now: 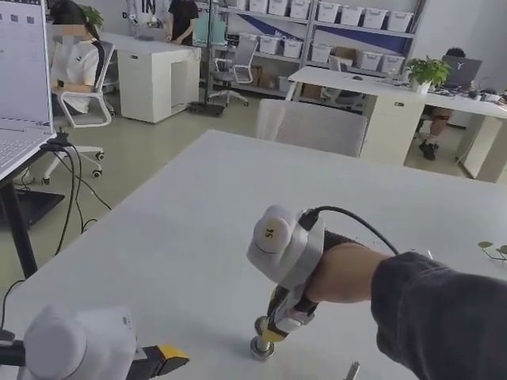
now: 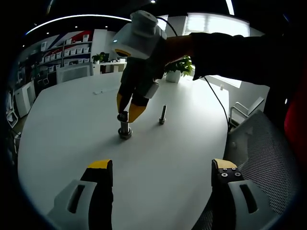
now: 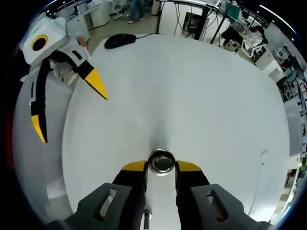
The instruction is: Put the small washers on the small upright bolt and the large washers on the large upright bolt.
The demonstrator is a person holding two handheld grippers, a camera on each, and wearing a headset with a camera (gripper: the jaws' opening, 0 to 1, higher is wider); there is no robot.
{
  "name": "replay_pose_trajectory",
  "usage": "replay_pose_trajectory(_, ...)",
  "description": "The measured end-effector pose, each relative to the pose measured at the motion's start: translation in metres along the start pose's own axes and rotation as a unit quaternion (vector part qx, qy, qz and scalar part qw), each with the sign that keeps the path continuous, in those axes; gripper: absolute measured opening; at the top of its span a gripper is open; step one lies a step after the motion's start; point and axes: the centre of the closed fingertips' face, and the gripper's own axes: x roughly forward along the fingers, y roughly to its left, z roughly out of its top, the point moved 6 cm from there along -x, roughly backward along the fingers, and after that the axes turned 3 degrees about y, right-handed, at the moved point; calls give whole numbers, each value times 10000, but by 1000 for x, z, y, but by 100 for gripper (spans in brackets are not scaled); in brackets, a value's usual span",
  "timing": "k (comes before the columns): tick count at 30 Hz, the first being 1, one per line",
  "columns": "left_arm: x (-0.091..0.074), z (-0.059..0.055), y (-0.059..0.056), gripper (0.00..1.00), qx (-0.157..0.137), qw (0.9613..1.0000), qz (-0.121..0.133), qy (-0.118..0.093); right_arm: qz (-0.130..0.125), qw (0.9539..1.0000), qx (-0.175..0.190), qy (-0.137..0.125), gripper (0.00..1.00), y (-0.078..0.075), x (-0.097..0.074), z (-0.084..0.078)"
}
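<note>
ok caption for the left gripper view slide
Right gripper holds a washer over the thicker upright bolt; left gripper open in foreground

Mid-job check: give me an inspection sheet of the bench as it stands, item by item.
surface: white table, bare around the work.
job's things: large bolt upright; small bolt upright, apart from it.
clutter: nothing seen.
grippers: right gripper, jaws closed on a metal ring at the large bolt's top; left gripper, jaws open, holding nothing, back from both bolts.
cables: black cable off the right gripper; cords hanging under the side desk.
surroundings: office with seated people, shelves of bins, plant.
</note>
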Motion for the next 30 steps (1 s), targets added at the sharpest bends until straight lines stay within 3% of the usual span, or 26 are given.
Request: replay_pose_trajectory(30,0,-4,5,85,-75,10000,19,47,86,9999,55,137,23,0,32,-8)
